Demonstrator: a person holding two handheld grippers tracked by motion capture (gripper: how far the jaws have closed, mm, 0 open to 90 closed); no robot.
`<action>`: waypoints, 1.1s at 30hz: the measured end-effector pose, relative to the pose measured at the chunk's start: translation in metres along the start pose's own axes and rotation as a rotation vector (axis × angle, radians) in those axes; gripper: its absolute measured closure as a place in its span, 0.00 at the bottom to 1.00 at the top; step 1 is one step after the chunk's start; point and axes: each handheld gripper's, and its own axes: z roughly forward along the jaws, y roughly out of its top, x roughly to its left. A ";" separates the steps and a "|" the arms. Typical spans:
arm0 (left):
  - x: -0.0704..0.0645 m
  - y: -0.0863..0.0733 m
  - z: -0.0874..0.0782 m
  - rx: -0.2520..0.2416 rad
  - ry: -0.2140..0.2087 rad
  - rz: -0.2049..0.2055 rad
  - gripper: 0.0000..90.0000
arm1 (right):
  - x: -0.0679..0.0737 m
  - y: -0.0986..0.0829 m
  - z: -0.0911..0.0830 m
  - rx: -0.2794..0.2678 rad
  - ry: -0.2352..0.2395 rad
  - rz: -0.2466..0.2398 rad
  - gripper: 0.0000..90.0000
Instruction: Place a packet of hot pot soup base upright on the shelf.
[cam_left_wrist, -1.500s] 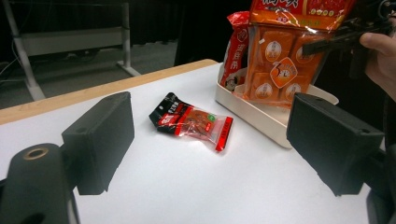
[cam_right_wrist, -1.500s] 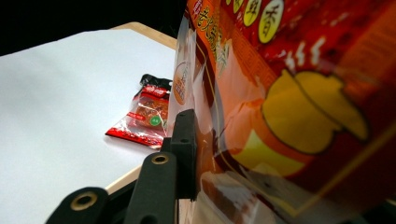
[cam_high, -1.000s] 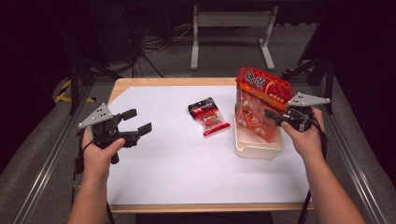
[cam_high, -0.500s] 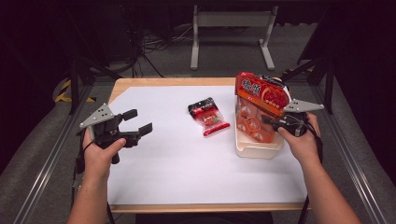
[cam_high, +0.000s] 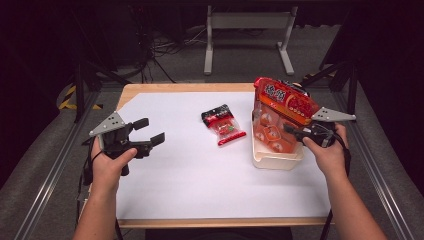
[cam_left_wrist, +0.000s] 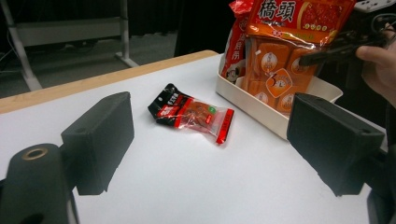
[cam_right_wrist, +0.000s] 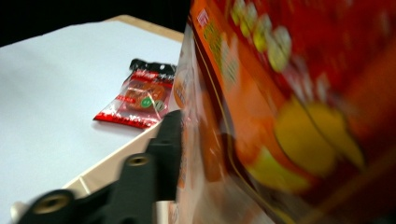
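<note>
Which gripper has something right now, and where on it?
Right gripper pinches the big orange bag at its clear lower side; left gripper is open, empty.

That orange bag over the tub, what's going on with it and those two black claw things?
A person holds a gripper in each hand. The right gripper is shut on a big orange snack bag, standing it in a cream tub at the table's right. The left gripper is open and holds nothing. A small red packet lies loose on the white sheet between them.

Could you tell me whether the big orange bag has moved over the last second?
Yes. The orange bag, held by the right tongs, has sunk lower into the white bin.
</note>
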 end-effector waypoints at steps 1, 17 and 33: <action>0.000 0.000 0.000 0.000 0.000 0.000 0.17 | 0.000 0.000 0.000 0.000 0.000 0.000 0.58; 0.003 -0.003 0.022 0.043 0.006 0.009 0.15 | 0.000 -0.007 -0.042 -0.037 -0.073 -0.038 0.36; -0.003 -0.008 0.041 0.094 0.020 0.022 0.21 | 0.024 -0.004 -0.087 -0.061 0.009 -0.094 0.39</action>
